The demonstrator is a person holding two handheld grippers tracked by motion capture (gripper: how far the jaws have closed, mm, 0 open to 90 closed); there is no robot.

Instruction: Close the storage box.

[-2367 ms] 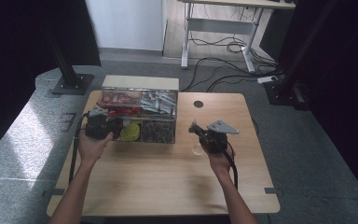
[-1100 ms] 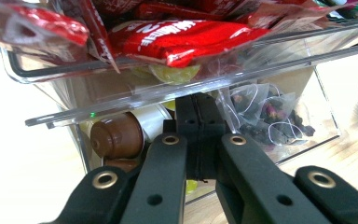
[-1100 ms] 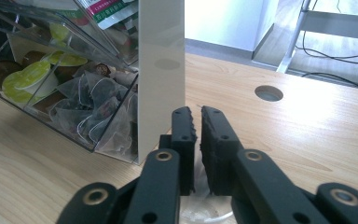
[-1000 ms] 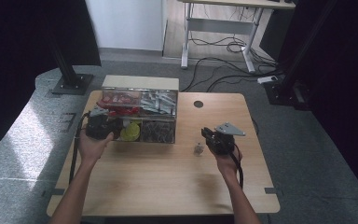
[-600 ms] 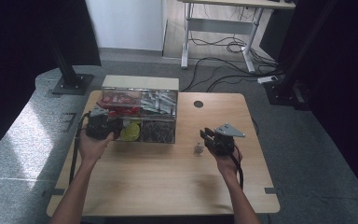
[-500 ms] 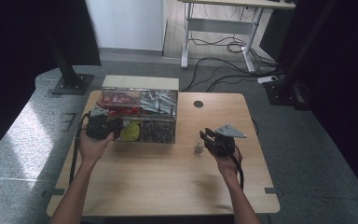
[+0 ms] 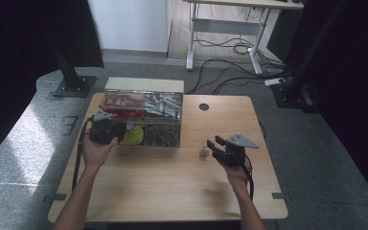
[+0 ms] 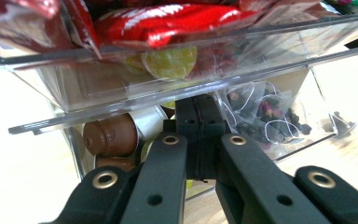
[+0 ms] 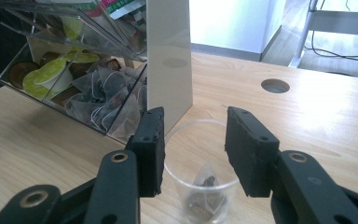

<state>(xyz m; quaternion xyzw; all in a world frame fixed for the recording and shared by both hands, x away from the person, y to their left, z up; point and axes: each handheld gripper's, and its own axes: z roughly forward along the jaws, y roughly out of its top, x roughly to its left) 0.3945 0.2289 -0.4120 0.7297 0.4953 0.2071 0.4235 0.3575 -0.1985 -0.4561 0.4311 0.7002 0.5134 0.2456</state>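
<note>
— Straddling the clear plastic cup (image 9: 200,179), the right gripper (image 9: 193,140) has just been opening; its flat black pads stand off the thin rim on either side, released, with the cup between them on the pale wooden table (image 9: 307,121).

— And inside the cup?

— A gauzy pyramid tea bag (image 9: 205,182) with dark leaves, lying at the bottom, just below and between the fingertips. From the high view the cup (image 7: 204,153) sits just left of the gripper (image 7: 218,146).

— Beyond the pads?

— A transparent acrylic organiser (image 9: 98,70), its compartments packed with more mesh tea bags (image 9: 105,100) and round capsules with yellow-green lids (image 9: 51,70).

— What about the left gripper?

— The left gripper (image 8: 198,116) is clenched, jaws pressed flat together with nothing seen between them, its tips at the front of the organiser's lower tier (image 8: 168,105). Just left of the tips lie glossy brown capsules (image 8: 109,135); right of them, tea bags (image 8: 261,112); above, shiny red wrappers (image 8: 177,23).
</note>
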